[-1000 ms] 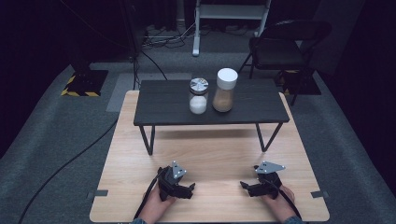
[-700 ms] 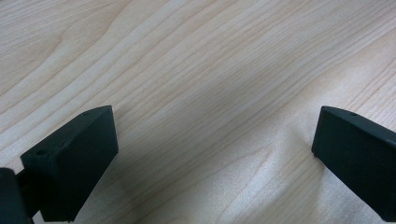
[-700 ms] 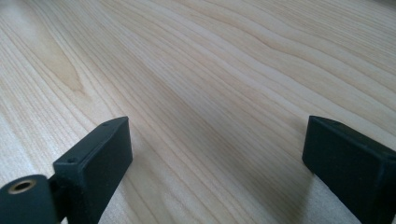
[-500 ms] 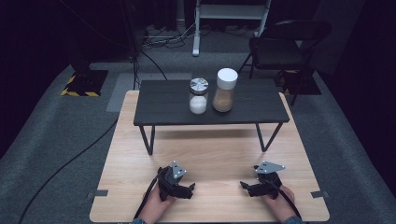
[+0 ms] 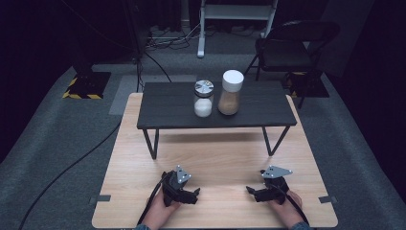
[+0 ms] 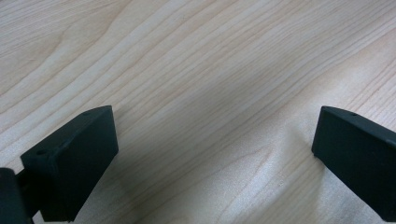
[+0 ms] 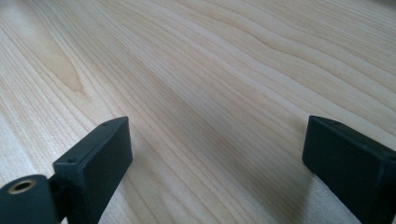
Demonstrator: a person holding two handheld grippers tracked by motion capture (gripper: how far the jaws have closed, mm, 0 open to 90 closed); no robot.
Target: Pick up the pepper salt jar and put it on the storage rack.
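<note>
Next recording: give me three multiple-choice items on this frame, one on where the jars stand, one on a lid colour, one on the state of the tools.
1. Where do the two jars stand?
A. on the black raised shelf
B. on the wooden table beside the hands
C. on the floor

2. What colour is the taller jar's lid?
A. red
B. white
C. black

3. How do both tools stand?
A. shut on a jar
B. shut on nothing
C. open, over bare wood

Answers: 1 A, the shorter jar and taller jar stand side by side on the shelf. 2 B, its cap is plain white. 3 C, the left tool and right tool each show jaws spread wide above the wooden table.
</note>
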